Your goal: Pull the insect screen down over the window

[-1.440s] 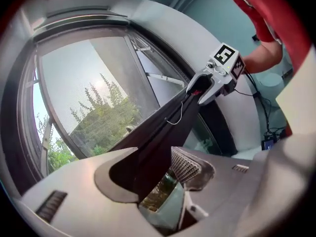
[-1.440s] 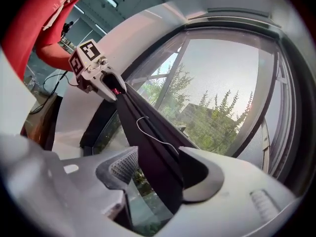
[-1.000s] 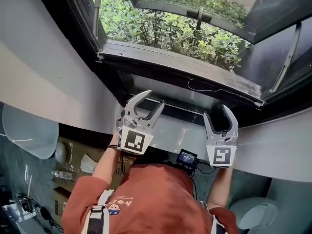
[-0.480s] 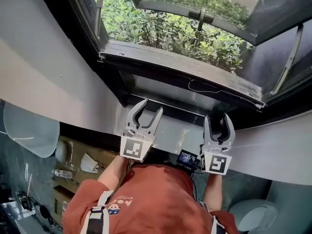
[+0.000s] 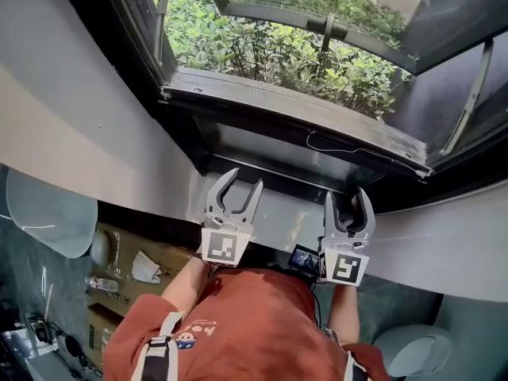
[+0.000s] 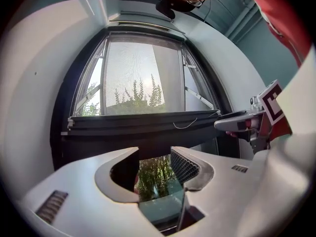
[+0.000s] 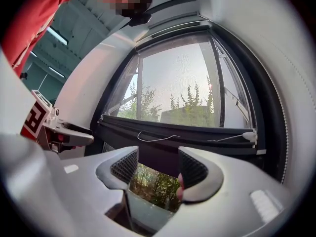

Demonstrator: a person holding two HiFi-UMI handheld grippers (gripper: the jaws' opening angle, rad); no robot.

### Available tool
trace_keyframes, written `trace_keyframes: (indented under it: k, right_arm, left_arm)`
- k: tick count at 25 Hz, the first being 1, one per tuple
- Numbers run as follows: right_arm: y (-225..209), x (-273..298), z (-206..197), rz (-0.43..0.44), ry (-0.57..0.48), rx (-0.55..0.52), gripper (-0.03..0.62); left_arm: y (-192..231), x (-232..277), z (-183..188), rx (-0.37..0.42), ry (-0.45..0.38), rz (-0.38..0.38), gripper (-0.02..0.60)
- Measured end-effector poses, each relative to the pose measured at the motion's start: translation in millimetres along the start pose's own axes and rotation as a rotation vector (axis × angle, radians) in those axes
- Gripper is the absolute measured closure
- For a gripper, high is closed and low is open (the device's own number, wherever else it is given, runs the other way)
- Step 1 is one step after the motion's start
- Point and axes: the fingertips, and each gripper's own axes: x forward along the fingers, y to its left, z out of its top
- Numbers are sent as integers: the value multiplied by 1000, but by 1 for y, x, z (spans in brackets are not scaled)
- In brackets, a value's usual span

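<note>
The insect screen's dark pull bar crosses the window low down, a white cord hanging from it; hazy mesh fills the pane above it. From the right gripper view the same bar and cord show. In the head view the bar lies above both grippers. My left gripper is open and empty, short of the bar. My right gripper is open too, nothing between its fingers. Each gripper sees the other beside it: right gripper, left gripper.
Green shrubs lie outside under the outward-tilted sash and its stay arm. A curved white wall frames the opening. Below are a pale round shell, cardboard boxes and a small lit device.
Both grippers have drawn back from the bar toward the person's body and come closer together. The left jaws stand narrower than a second ago.
</note>
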Motion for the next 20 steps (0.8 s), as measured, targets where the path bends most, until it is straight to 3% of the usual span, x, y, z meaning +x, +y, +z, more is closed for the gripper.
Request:
trace_keyframes:
  k: [9, 16, 20]
  right_arm:
    - [-2, 0, -2, -12, 10, 1, 332]
    - [-5, -1, 0, -24, 3, -2, 400]
    - [-9, -2, 2, -44, -4, -3, 479]
  left_arm:
    - [3, -1, 2, 0, -11, 9, 413]
    - [4, 0, 4, 19, -16, 14, 491]
    - [5, -1, 5, 12, -22, 22, 523]
